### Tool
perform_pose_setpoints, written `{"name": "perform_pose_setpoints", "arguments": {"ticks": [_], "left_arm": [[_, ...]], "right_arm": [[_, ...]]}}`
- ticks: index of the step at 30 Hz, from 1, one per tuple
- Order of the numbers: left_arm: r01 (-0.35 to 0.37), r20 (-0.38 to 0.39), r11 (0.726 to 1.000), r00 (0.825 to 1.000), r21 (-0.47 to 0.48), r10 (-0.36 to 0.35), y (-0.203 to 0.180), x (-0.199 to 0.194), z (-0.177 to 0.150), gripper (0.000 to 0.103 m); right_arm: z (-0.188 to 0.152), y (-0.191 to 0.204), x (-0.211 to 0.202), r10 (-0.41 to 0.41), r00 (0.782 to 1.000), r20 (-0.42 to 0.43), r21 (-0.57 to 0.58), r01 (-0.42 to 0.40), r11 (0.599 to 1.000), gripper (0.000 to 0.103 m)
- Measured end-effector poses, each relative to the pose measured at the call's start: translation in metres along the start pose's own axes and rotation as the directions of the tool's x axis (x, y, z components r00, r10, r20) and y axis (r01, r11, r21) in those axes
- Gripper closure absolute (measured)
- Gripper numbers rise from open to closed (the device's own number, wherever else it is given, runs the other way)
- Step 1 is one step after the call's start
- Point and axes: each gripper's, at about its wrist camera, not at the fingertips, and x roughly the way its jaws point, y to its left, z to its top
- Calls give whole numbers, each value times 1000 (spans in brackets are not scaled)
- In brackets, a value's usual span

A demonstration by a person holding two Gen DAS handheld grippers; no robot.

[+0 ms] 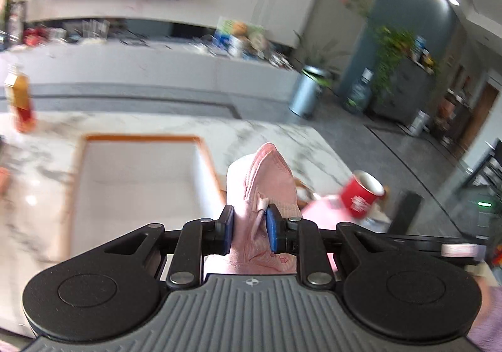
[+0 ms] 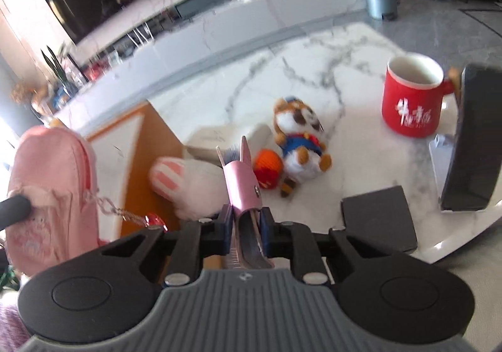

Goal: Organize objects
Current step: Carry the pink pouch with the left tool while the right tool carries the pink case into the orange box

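My left gripper [image 1: 250, 228] is shut on a pink fabric pouch [image 1: 266, 182], which is held upright in the air beside a white tray with an orange rim [image 1: 205, 145]. The same pouch [image 2: 53, 195] shows at the left of the right wrist view, a thin chain dangling from it. My right gripper [image 2: 246, 223] is shut on a small pink snap case [image 2: 243, 186] with blue bristles poking out of its top. It is held above the marble table [image 2: 313, 57]. Below it lie a raccoon plush toy [image 2: 298, 139], an orange ball [image 2: 268, 170] and a white plush with pink stripes [image 2: 188, 182].
A red mug [image 2: 411, 101] stands at the right of the table, next to a tall black box [image 2: 470, 139] and a flat black square [image 2: 379, 220]. A white box [image 2: 219, 139] lies behind the plushes. An amber bottle [image 1: 20, 101] stands at the far left. The table edge runs along the right.
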Motion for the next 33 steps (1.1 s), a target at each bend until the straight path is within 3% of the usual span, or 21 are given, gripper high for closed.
{"name": "perform_pose_setpoints", "arguments": {"ticks": [4,8,15,21,29,33], "left_arm": [[-47,26,998,999,-33,48,29,-18,7,78],[-120,16,992,993,-37,121,52,-23,2,78],[-211,-79,977,974,17,211,78,-2,-19,78],[-223,-133,972,964,72,231,83,15,-35,77],[-162,-226,983,958,82,176,96,44,-50,73],[-89,-257,996,962,23,92,111,44,-55,71]], "right_arm": [[8,42,-36,66,995,78,-52,-62,997,84],[11,88,-43,165,983,84,-77,-159,984,84],[-11,161,14,213,976,-41,-93,-216,972,84],[-33,177,71,174,971,-165,-43,-183,982,84],[-44,171,109,145,955,-260,18,-145,989,85],[-52,173,127,161,932,-324,36,-158,987,85]]}}
